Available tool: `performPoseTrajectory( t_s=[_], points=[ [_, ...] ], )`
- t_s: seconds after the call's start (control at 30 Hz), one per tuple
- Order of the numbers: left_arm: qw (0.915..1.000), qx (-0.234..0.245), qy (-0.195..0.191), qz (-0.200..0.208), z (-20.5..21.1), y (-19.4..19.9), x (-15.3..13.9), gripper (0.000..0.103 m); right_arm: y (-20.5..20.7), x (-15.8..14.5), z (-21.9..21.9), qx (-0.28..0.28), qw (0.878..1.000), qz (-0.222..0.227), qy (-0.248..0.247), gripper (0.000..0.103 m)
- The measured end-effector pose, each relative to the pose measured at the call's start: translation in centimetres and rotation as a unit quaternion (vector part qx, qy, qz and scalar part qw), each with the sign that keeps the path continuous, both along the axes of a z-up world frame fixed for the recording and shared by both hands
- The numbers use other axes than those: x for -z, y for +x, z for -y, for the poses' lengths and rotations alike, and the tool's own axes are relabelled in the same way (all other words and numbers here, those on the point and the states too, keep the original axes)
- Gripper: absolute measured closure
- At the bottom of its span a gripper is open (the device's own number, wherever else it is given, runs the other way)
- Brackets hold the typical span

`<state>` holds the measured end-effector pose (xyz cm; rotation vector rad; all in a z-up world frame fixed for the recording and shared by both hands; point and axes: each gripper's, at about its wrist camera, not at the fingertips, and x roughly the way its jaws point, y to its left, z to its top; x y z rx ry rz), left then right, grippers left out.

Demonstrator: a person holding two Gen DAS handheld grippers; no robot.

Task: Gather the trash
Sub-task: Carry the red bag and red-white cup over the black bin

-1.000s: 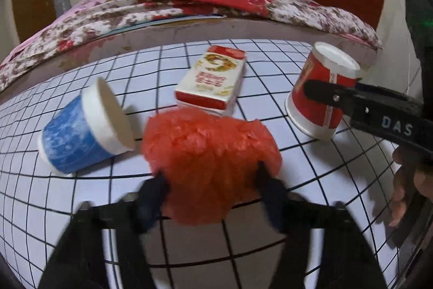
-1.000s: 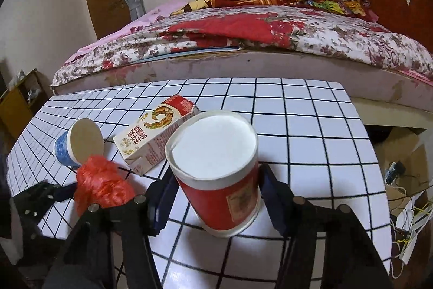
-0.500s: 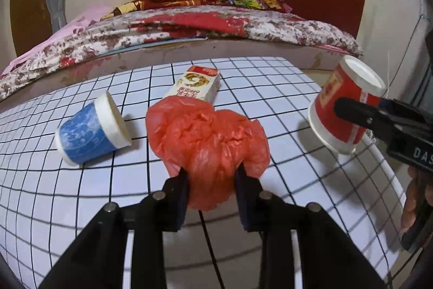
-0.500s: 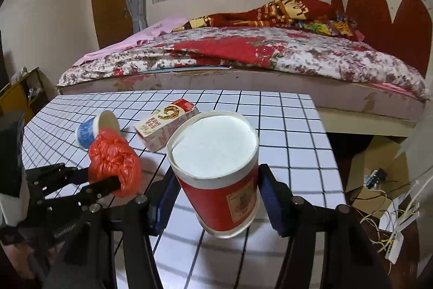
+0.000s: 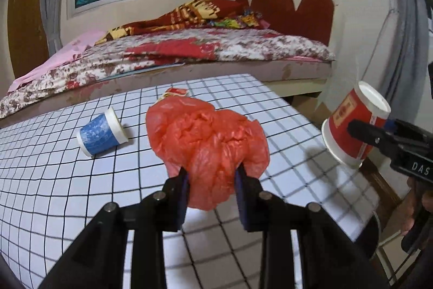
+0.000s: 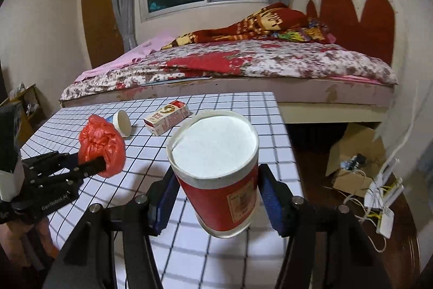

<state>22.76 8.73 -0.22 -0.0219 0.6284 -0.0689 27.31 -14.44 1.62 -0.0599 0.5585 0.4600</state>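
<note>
My left gripper (image 5: 212,180) is shut on a crumpled red plastic bag (image 5: 208,142), which hangs lifted above the checked table (image 5: 67,180). The same bag (image 6: 104,145) shows at the left of the right wrist view, pinched by the left gripper (image 6: 101,163). My right gripper (image 6: 216,194) is shut on a red paper cup (image 6: 216,169), held off the table, mouth up. In the left wrist view that cup (image 5: 354,123) hangs beyond the table's right edge. A blue paper cup (image 5: 101,134) lies on its side on the table. A red and white carton (image 6: 167,117) lies flat behind it.
A bed (image 6: 243,67) with a flowered cover runs along the table's far edge. On the floor right of the table lie a cardboard box (image 6: 354,153) and tangled cables with a power strip (image 6: 384,197). A person's hand (image 5: 416,202) grips the right tool.
The left jaws have shut on the red bag and lifted it off the table. Both grippers have pulled back and risen; the red cup has moved out past the table's right edge.
</note>
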Motion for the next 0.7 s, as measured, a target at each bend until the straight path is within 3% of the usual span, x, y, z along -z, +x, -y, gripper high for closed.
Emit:
performPoseTrajectory(
  t_s=[0.33,0.7],
  points=[
    [0.9986,0.043,-0.005,0.031,4.3,-5.1,-2.9,0.072,-8.3,-2.9,6.3,0.040,0.999,0.029,0.015,0.043],
    [0.9956,0.090,-0.004,0.024,9.4,-7.9,-1.8,0.072,-12.3,-1.8,11.8,0.076,0.997,0.027,0.022,0.043]
  ],
)
